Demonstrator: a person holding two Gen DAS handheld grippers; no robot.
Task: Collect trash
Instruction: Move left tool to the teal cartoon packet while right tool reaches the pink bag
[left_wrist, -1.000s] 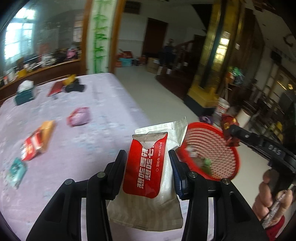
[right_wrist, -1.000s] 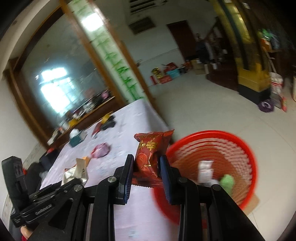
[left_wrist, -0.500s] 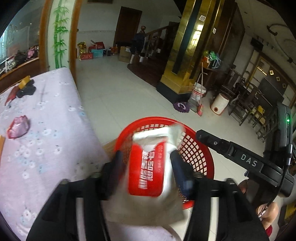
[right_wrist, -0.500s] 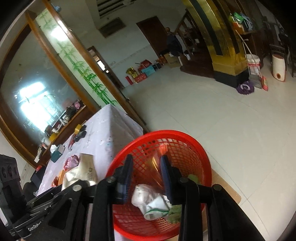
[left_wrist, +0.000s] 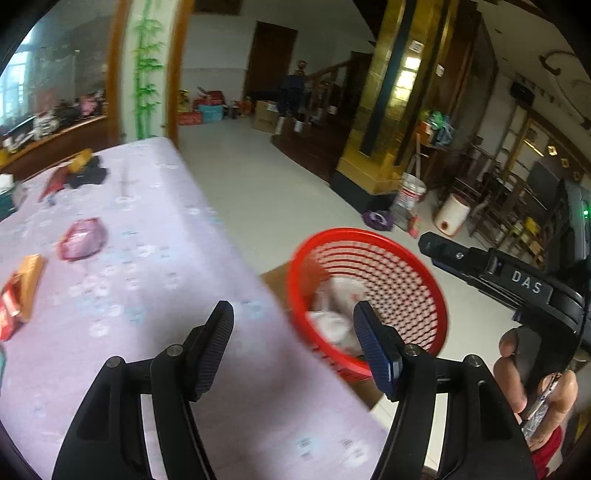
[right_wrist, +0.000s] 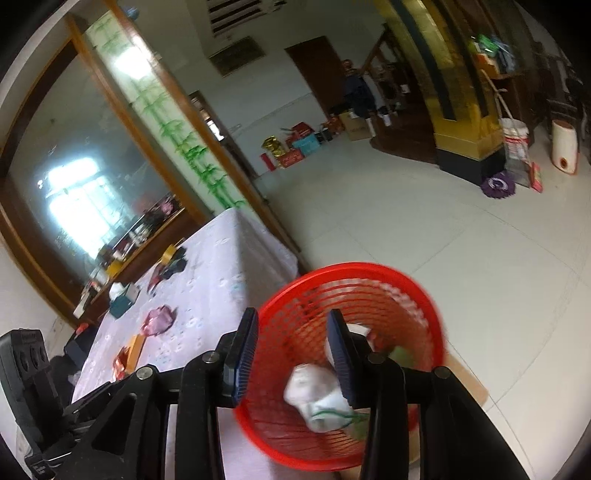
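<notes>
The left gripper (left_wrist: 291, 321) has just been opening; its jaws stand wide apart with nothing between them. Beyond its right jaw stands the red basket (left_wrist: 399, 254) on the floor, with white wrappers (left_wrist: 338, 306) inside. The right gripper (right_wrist: 291, 341) has also just been opening, moderately apart and empty, directly above the basket. Beyond the left jaws, the table (left_wrist: 155, 258) carries a pink wrapper (left_wrist: 83, 238).

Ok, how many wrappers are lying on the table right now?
3: a pink wrapper mid-table, an orange-red packet nearer the left edge, a red wrapper at the far end. Others may sit outside the frame.
</notes>
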